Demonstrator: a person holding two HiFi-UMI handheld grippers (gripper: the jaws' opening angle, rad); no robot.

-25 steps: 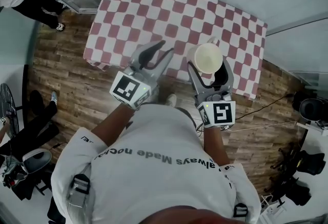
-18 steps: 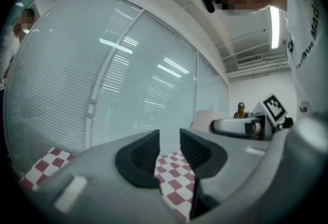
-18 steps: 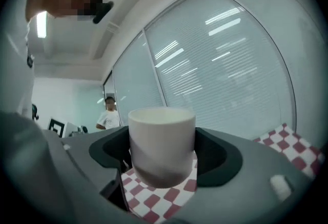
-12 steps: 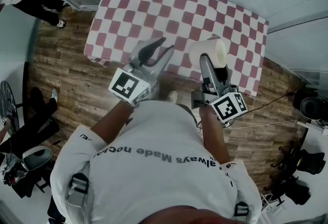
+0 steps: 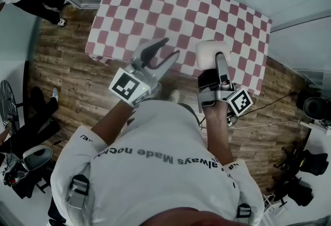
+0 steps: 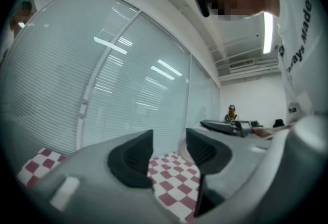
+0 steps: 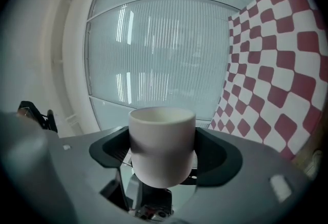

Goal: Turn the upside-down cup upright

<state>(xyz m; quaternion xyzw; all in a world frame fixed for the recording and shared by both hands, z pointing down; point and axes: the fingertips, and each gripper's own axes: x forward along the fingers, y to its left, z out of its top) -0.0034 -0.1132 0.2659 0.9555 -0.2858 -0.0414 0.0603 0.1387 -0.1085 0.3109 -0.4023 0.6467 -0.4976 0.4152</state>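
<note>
Right tool (image 5: pixel 220 63) has rolled, clamped on the cup (image 5: pixel 207 53), which now lies sideways above the bench (image 5: pixel 155 2) near edge. Left tool (image 5: pixel 169 48) has just been opening slightly, empty. Looks half done: finish the roll, set down.

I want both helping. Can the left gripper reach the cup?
Probably yes: the left gripper, empty with jaws just opening, has open air across to the cup, though the right gripper clamps its sides.

Head cam overhead, steeply down on checkered table (image 5: pixel 170 8); left gripper (image 5: pixel 170 48), right gripper (image 5: pixel 215 57) cams hug own jaws, facing roughly level; all share table, I think.
</note>
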